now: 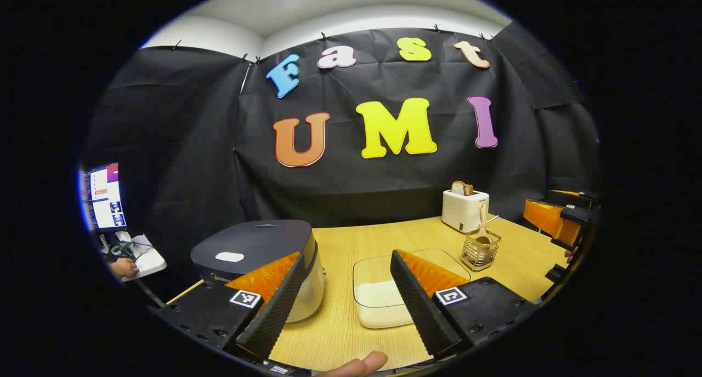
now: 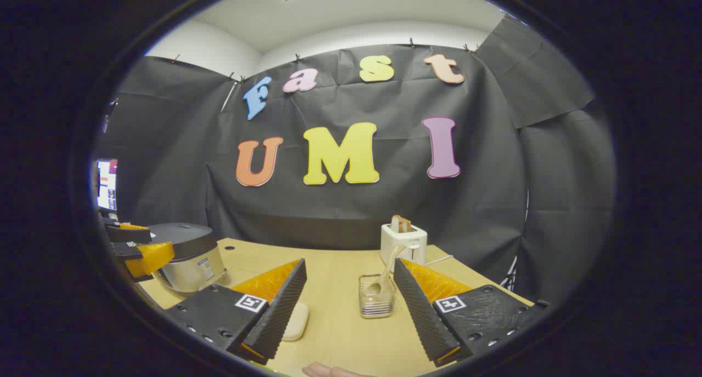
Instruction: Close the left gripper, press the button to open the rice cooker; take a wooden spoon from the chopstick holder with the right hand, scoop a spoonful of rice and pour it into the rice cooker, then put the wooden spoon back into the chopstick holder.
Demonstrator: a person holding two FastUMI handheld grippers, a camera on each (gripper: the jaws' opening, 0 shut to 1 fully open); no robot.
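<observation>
In the left gripper view the rice cooker (image 1: 258, 256) stands at the left with its dark lid down and a pale button on top. My left gripper (image 1: 345, 289) hangs open just in front of it, above a clear container of rice (image 1: 378, 300). The wire chopstick holder (image 1: 481, 251) with the wooden spoon (image 1: 482, 223) upright in it stands to the right. In the right gripper view my right gripper (image 2: 348, 305) is open, a short way before the chopstick holder (image 2: 377, 296) and its wooden spoon (image 2: 390, 267). The rice cooker (image 2: 186, 256) sits far left there, beside the other gripper (image 2: 137, 251).
A white toaster (image 1: 465, 208) holding bread stands at the back of the wooden table (image 1: 340, 240); the toaster (image 2: 404, 241) is behind the holder. A monitor (image 1: 104, 197) and a person's hand (image 1: 125, 267) are off the table's left. The rice container's edge (image 2: 296, 322) lies by my right gripper.
</observation>
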